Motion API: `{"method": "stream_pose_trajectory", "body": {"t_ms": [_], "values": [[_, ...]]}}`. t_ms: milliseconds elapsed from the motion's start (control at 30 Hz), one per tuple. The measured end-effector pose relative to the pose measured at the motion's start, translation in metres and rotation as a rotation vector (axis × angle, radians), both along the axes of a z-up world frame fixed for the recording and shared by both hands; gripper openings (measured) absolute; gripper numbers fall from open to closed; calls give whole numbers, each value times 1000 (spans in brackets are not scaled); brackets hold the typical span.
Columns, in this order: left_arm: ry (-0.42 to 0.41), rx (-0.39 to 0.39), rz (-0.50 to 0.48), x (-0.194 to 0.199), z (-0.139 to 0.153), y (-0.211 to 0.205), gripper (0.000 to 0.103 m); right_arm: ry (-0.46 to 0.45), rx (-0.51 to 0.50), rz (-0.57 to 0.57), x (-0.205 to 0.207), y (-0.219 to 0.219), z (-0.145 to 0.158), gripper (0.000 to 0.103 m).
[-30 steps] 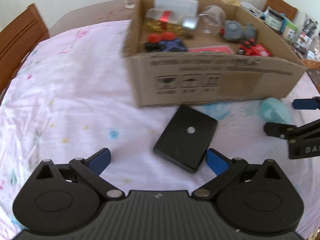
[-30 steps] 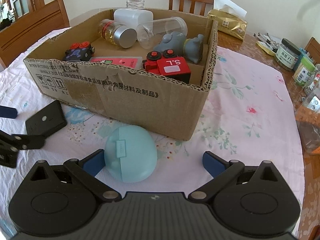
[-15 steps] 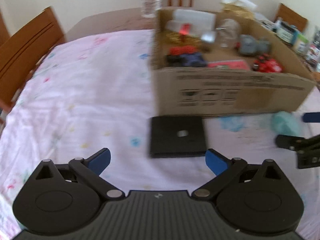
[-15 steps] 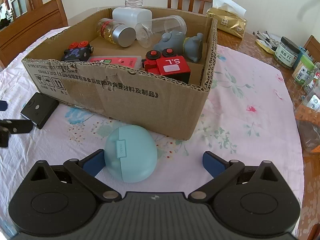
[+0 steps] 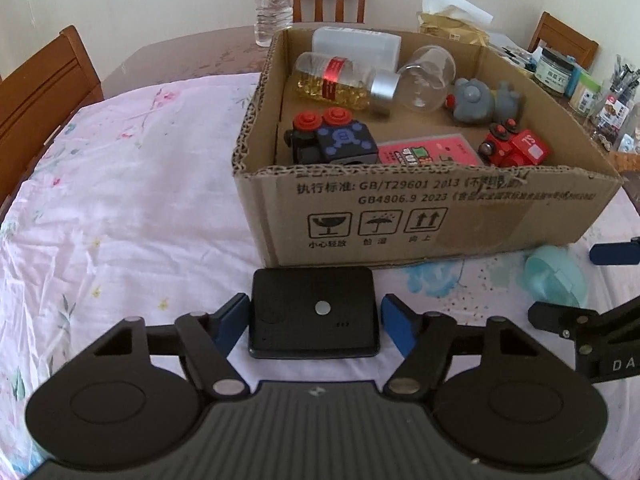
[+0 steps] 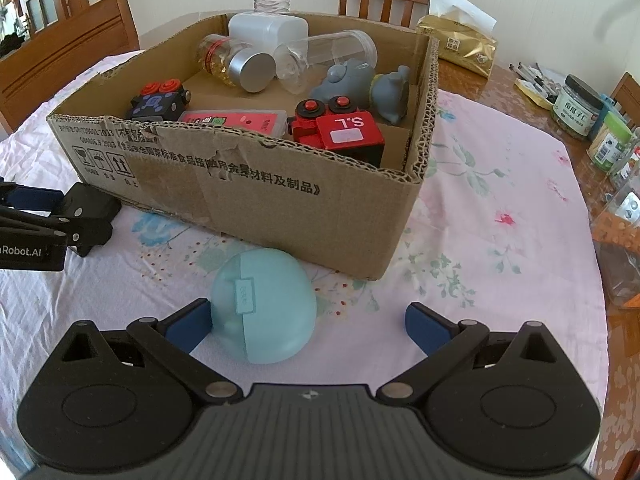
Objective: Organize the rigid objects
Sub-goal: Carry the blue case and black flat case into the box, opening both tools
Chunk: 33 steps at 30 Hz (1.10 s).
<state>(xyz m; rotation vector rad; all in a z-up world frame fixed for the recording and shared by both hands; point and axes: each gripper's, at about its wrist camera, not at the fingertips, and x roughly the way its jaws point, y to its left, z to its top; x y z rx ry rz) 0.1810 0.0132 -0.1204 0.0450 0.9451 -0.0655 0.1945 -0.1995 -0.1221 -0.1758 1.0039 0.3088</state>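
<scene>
A flat black box (image 5: 314,312) lies on the pink tablecloth just in front of the cardboard box (image 5: 440,216). My left gripper (image 5: 314,322) is open with its blue pads on either side of the black box, close to its edges. A round light-blue case (image 6: 262,306) lies on the cloth in front of the cardboard box (image 6: 280,204). My right gripper (image 6: 308,322) is open; its left pad touches the case and the right pad stands well clear. The black box also shows in the right wrist view (image 6: 90,206).
The cardboard box holds a pill bottle (image 5: 340,84), a clear jar (image 5: 428,78), grey toys (image 5: 480,100), red and black toy blocks (image 5: 514,148) and a pink card (image 5: 428,154). Jars (image 6: 576,108) and a tissue pack (image 6: 460,46) stand at the right. Wooden chairs surround the table.
My left gripper has moved forward and squared up to the black box, which now sits between its pads, narrower than before. My right gripper has barely moved.
</scene>
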Motion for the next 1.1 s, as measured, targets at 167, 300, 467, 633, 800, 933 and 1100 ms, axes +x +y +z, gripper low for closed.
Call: {"method": "stream_pose_trajectory", "body": {"t_ms": [167,300,467,633,800,933,1100], "values": [[-1,-2,-6,-1,0,0,71,6,3,71,-2,12,1,101],[0,-2,-6,-1,1,1,71,-10,9,132,-7,22,4,91],[0,-2,-2,0,1,1,71,-15,10,144,-6,23,9,70],[-1,-1,12,2,0,0,71,-11,5,140,-4,21,12,64],[4,0,13,5,0,-2,71,-15,5,145,-4,22,10,64],[13,-4,6,3,1,-1,69,-10,-1,151,-4,22,12,58],[11,0,-8,2,1,-1,70,-7,4,169,-4,21,12,58]]}}
